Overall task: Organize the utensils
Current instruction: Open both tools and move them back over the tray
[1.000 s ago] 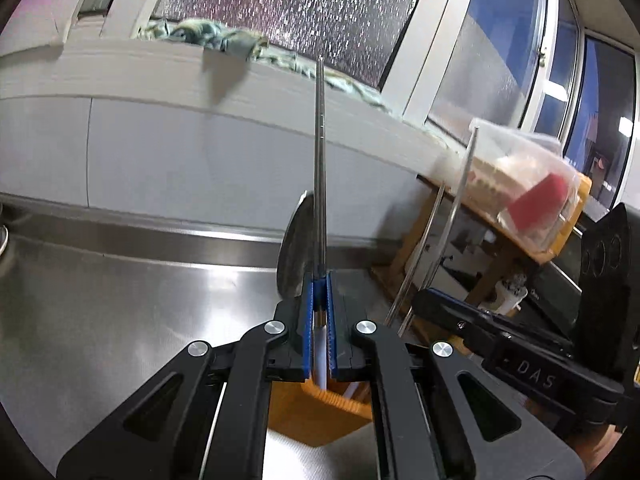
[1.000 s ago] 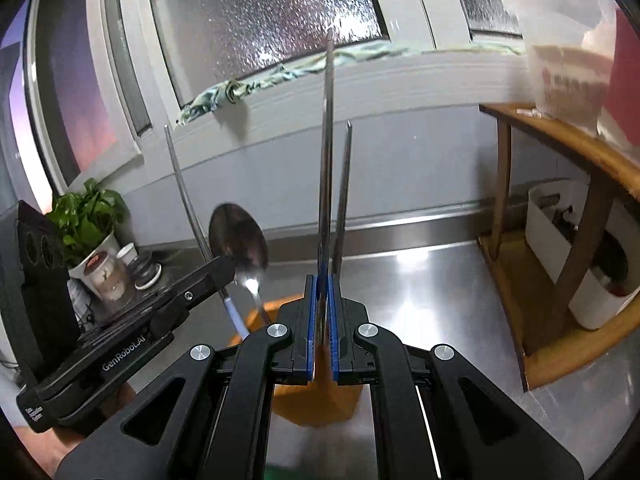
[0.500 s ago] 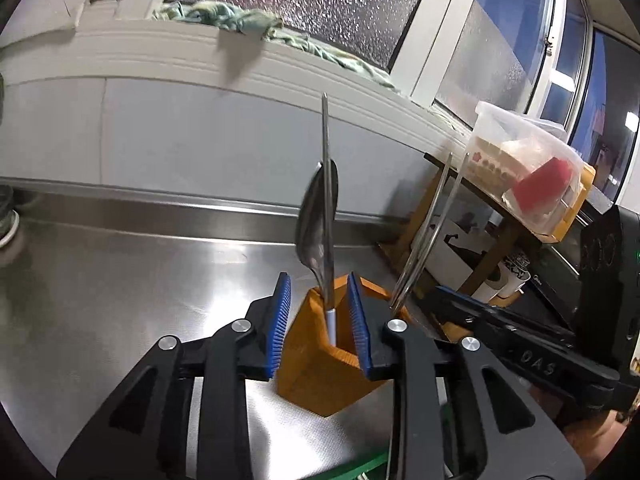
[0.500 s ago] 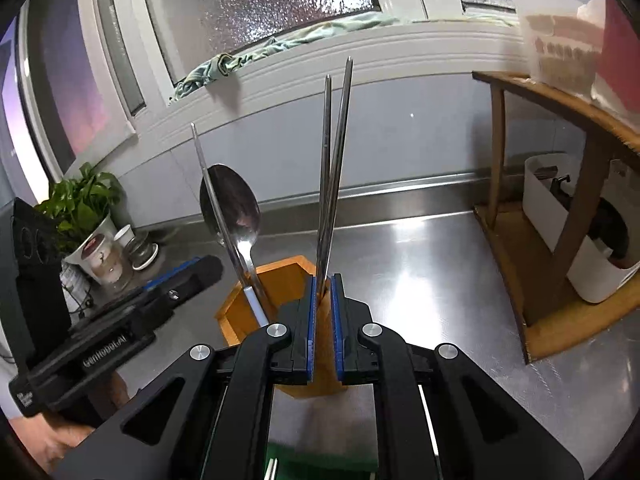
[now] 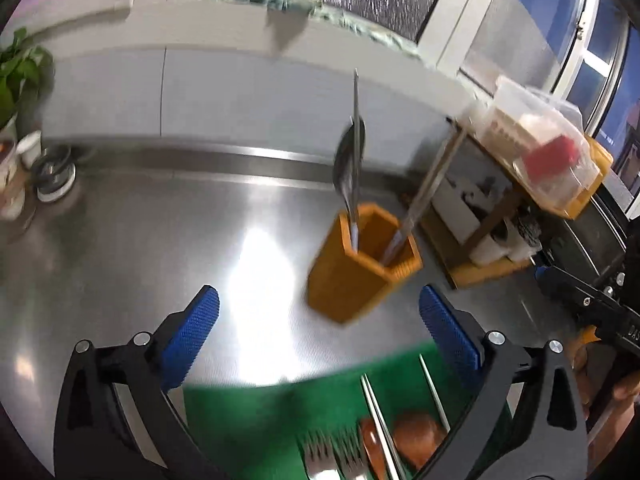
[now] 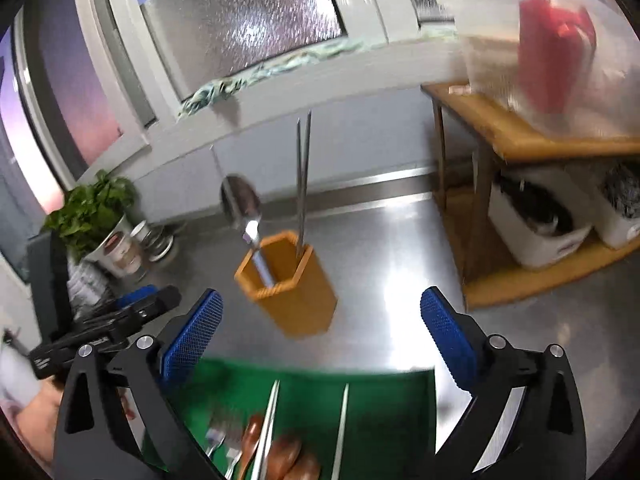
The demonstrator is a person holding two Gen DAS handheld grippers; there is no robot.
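An orange hexagonal holder (image 5: 360, 268) (image 6: 292, 292) stands on the steel counter. A metal spoon (image 5: 349, 162) (image 6: 241, 204) and metal chopsticks (image 5: 430, 184) (image 6: 303, 184) stand upright in it. My left gripper (image 5: 320, 328) is wide open and empty, pulled back above the counter. My right gripper (image 6: 320, 332) is wide open and empty too. Below both lies a green mat (image 5: 248, 424) (image 6: 380, 412) with forks (image 5: 320, 460), wooden spoons (image 5: 416, 436) (image 6: 288, 456) and loose chopsticks (image 6: 342, 428).
A wooden shelf (image 6: 520, 140) with a plastic food container (image 6: 540, 40) stands at the right, white bins (image 6: 536, 220) under it. A potted plant (image 6: 96, 216) and small cups stand at the left by the wall. The other gripper shows at each view's edge (image 5: 592, 308) (image 6: 104, 332).
Both grippers let go of the chopsticks, which now stand in the holder, opened wide and drew back, bringing the green mat into view.
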